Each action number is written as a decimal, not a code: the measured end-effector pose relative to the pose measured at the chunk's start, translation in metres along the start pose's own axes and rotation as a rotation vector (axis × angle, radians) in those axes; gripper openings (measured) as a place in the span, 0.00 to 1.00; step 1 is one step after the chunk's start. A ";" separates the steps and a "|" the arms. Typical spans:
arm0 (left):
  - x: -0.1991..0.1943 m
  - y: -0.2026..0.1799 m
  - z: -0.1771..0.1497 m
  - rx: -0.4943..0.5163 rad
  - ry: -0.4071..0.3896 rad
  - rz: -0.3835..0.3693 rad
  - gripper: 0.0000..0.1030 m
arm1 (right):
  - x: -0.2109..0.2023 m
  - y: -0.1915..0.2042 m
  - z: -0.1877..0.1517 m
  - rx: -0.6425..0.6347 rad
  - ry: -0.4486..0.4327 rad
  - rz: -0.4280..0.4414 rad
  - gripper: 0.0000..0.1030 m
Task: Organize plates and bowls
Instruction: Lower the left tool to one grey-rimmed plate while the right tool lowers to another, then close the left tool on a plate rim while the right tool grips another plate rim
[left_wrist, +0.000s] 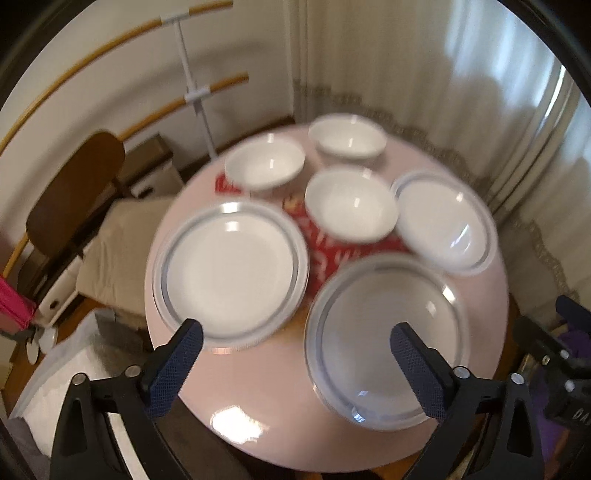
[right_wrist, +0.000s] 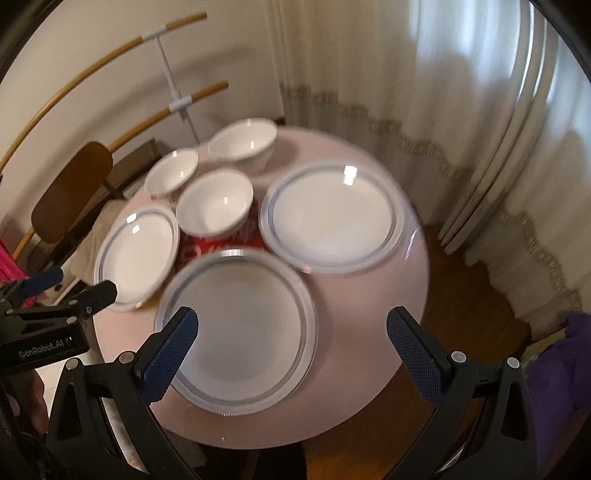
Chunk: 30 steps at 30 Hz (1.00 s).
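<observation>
Left gripper fingers wide apart, empty, above table edge. Right gripper likewise wide, empty. Near plate lies partly between right fingers; left plate and right plate beyond. Three bowls farthest. All blurred.

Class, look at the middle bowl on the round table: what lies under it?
The middle bowl sits on a red patterned cloth that shows around its base. How far the cloth runs beneath is hidden by the bowl and neighbouring plates.
</observation>
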<state>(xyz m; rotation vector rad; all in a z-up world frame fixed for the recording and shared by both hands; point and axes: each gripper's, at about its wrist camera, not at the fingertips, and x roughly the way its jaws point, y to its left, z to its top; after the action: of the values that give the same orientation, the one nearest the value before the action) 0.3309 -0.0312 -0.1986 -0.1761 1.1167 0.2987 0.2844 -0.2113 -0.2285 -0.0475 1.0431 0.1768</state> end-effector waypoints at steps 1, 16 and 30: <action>0.012 -0.002 0.002 -0.007 0.024 -0.003 0.94 | 0.007 -0.003 -0.002 0.010 0.022 0.016 1.00; 0.163 -0.009 0.009 -0.102 0.269 -0.120 0.65 | 0.100 -0.034 -0.033 0.072 0.254 0.140 0.69; 0.238 -0.033 0.036 -0.056 0.250 -0.155 0.52 | 0.124 -0.046 -0.035 0.166 0.303 0.282 0.33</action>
<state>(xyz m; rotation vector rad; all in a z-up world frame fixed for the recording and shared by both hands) 0.4687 -0.0168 -0.3979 -0.3556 1.3341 0.1728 0.3237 -0.2460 -0.3554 0.2310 1.3620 0.3451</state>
